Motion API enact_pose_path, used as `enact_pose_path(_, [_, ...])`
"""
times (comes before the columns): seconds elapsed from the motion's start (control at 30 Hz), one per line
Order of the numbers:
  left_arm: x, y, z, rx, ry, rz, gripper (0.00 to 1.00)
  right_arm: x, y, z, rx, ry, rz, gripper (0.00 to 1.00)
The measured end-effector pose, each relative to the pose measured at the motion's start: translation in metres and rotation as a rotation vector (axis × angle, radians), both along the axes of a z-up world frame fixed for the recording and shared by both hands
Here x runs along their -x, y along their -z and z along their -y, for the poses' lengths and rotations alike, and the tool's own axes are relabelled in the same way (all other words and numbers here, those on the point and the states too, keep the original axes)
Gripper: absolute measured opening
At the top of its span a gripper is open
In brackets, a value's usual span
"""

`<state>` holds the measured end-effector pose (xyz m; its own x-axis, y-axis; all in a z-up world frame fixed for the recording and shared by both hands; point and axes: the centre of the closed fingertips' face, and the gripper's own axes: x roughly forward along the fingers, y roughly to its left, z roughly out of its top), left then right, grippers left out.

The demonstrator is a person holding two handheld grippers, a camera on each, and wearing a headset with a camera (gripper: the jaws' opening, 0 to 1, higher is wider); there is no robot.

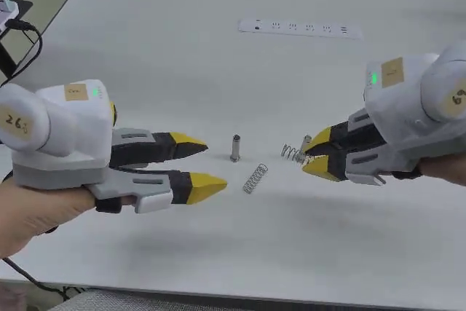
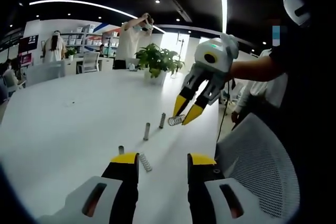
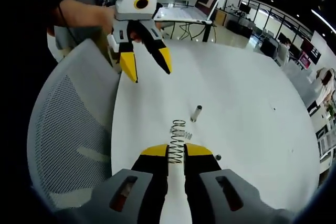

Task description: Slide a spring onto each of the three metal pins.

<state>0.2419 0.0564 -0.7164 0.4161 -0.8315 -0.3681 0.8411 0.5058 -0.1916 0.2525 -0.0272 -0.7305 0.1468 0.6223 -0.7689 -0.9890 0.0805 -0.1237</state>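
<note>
The fingers of the right gripper clamp a coiled steel-wire spring, which juts out roughly level, just beside a short upright grey metal pin on the white table. The spring likely needs tipping vertical over that pin. The fingers of the left gripper gape, empty.

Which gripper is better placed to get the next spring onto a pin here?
Right. The right gripper is shut on a spring, close beside a pin. The left gripper is open and empty; the loose spring lies on the table.
</note>
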Motion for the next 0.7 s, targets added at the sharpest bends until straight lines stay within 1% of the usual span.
enact_pose_path(0.03, [0.000, -0.001, 0.001, 0.001, 0.004, 0.002, 0.30, -0.001, 0.001, -0.002, -0.004, -0.030, 0.004, 0.08])
enact_pose_path(0.07, [0.000, -0.003, 0.003, 0.006, 0.011, 0.009, 0.30, 0.000, -0.001, -0.004, -0.001, -0.043, 0.016, 0.08])
enact_pose_path(0.1, [0.000, -0.005, 0.005, 0.010, 0.016, 0.011, 0.29, 0.001, -0.003, -0.007, -0.003, -0.055, 0.018, 0.08])
enact_pose_path(0.13, [0.001, -0.007, 0.007, 0.019, 0.027, 0.016, 0.29, 0.005, -0.007, -0.012, -0.019, -0.099, 0.025, 0.08])
enact_pose_path(0.17, [0.001, -0.008, 0.008, 0.023, 0.032, 0.021, 0.27, 0.005, -0.008, -0.013, -0.016, -0.091, 0.023, 0.08])
enact_pose_path(0.23, [0.001, -0.011, 0.012, 0.028, 0.044, 0.030, 0.24, 0.009, -0.014, -0.019, -0.020, -0.124, 0.034, 0.08])
enact_pose_path(0.3, [0.001, -0.015, 0.015, 0.041, 0.056, 0.044, 0.23, 0.011, -0.019, -0.025, -0.020, -0.141, 0.045, 0.08])
enact_pose_path(0.37, [0.001, -0.016, 0.016, 0.047, 0.063, 0.046, 0.23, 0.011, -0.024, -0.029, -0.025, -0.152, 0.051, 0.08])
enact_pose_path(0.4, [0.001, -0.017, 0.017, 0.046, 0.066, 0.052, 0.22, 0.011, -0.026, -0.030, -0.027, -0.161, 0.057, 0.08])
enact_pose_path(0.43, [0.000, -0.018, 0.017, 0.048, 0.071, 0.066, 0.21, 0.012, -0.028, -0.031, -0.027, -0.169, 0.062, 0.08])
enact_pose_path(0.5, [0.000, -0.023, 0.019, 0.070, 0.077, 0.070, 0.20, 0.012, -0.030, -0.032, -0.024, -0.181, 0.071, 0.08])
enact_pose_path(0.53, [0.000, -0.024, 0.018, 0.074, 0.079, 0.078, 0.18, 0.012, -0.030, -0.032, -0.020, -0.187, 0.074, 0.08])
enact_pose_path(0.57, [-0.001, -0.029, 0.019, 0.089, 0.083, 0.104, 0.17, 0.013, -0.032, -0.033, -0.023, -0.200, 0.081, 0.08])
enact_pose_path(0.6, [-0.001, -0.029, 0.019, 0.090, 0.081, 0.094, 0.16, 0.014, -0.033, -0.033, -0.026, -0.206, 0.079, 0.08])
enact_pose_path(0.67, [0.000, -0.032, 0.020, 0.111, 0.094, 0.098, 0.16, 0.017, -0.035, -0.035, -0.028, -0.227, 0.082, 0.08])
enact_pose_path(0.7, [0.000, -0.033, 0.021, 0.113, 0.096, 0.098, 0.16, 0.016, -0.035, -0.036, -0.031, -0.234, 0.088, 0.08])
